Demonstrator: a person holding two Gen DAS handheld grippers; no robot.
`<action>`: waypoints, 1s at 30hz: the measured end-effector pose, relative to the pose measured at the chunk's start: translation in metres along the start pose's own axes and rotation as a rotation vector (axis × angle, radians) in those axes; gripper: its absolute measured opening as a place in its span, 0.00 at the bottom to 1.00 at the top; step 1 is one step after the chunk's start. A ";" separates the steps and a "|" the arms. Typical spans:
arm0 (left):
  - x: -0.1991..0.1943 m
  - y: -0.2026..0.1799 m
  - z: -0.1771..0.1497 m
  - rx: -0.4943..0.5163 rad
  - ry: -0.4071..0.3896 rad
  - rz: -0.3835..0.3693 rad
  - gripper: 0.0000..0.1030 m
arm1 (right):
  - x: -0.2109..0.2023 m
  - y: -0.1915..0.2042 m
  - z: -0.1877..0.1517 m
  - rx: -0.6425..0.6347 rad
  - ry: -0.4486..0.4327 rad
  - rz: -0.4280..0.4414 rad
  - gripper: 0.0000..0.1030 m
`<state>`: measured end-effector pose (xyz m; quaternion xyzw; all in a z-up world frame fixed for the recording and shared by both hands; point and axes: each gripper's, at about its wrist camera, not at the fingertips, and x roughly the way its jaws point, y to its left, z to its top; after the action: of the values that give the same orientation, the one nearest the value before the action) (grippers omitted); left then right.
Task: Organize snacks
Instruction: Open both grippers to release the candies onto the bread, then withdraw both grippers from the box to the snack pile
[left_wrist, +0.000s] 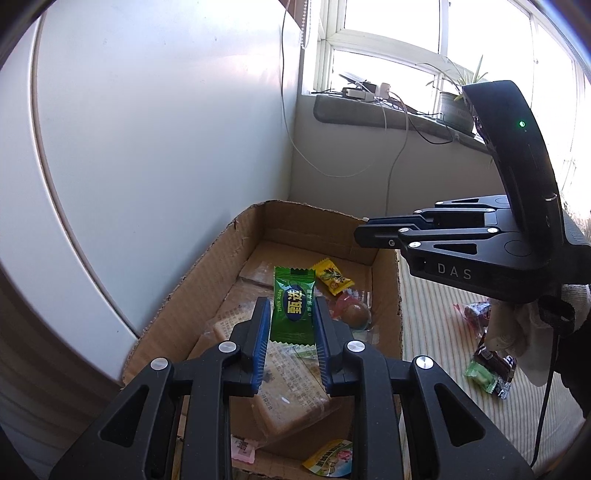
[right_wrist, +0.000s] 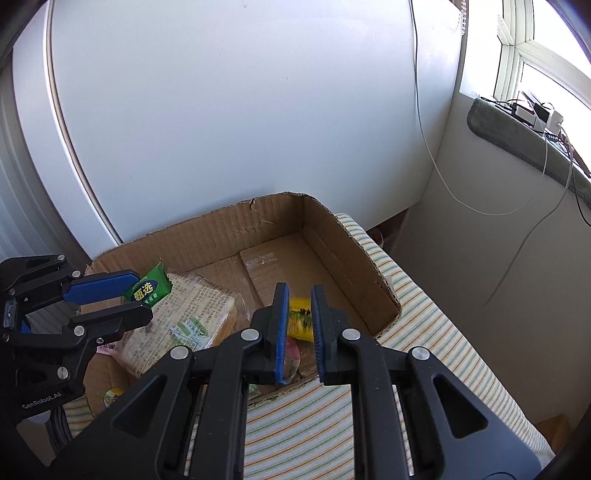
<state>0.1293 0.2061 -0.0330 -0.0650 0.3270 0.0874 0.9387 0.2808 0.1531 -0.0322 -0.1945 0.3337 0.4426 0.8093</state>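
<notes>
An open cardboard box (left_wrist: 207, 280) (right_wrist: 351, 251) stands on a striped cloth. Above it my left gripper (left_wrist: 291, 301) (right_wrist: 142, 295) is shut on a green snack packet (left_wrist: 291, 317) (right_wrist: 147, 291), its blue pads pressing both long edges. My right gripper (right_wrist: 300, 290) (left_wrist: 360, 234) hovers over the box's right wall with its jaws a narrow gap apart. A yellow candy (left_wrist: 332, 280) (right_wrist: 300, 321) lies below it inside the box, blurred in the right wrist view and touching neither pad.
In the box lie a large clear-wrapped cake (left_wrist: 291, 387), a round brown sweet (left_wrist: 356, 314) and small packets (left_wrist: 328, 458). More wrapped snacks (left_wrist: 491, 365) sit on the cloth (right_wrist: 424, 302) to the right. A white curved panel (right_wrist: 240, 110) rises behind the box.
</notes>
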 end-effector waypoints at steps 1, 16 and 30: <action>0.000 0.000 0.000 0.000 -0.001 0.003 0.21 | 0.000 0.000 0.000 0.000 -0.002 -0.001 0.22; -0.021 -0.011 0.000 0.030 -0.034 0.032 0.38 | -0.026 0.002 -0.009 -0.010 -0.018 -0.060 0.71; -0.043 -0.044 -0.017 0.032 -0.046 -0.035 0.38 | -0.097 -0.026 -0.057 0.069 -0.057 -0.116 0.71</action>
<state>0.0945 0.1550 -0.0162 -0.0535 0.3058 0.0673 0.9482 0.2446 0.0476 -0.0029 -0.1729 0.3138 0.3886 0.8489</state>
